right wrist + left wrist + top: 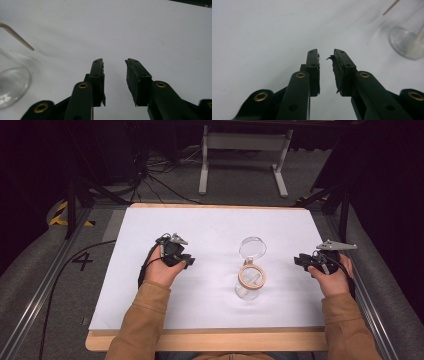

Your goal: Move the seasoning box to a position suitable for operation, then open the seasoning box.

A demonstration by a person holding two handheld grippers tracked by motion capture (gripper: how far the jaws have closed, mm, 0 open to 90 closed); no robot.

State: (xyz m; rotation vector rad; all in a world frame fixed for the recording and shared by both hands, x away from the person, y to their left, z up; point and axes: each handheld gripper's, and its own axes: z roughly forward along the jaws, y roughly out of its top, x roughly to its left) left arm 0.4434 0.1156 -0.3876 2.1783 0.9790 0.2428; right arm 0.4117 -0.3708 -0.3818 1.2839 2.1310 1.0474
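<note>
- Clear glass jar with a tan wooden rim point(251, 281) stands right of centre on the white table sheet point(210, 227).
- Left gripper point(186, 262): jaws narrowly parted, empty, left of the jar.
- Right gripper point(301, 261): jaws moderately parted, empty, near the sheet's right edge.

A wooden table point(210, 341) carries a white sheet point(210, 227) covering most of its top. A clear glass jar point(251, 281) stands on the sheet, right of centre.
</note>
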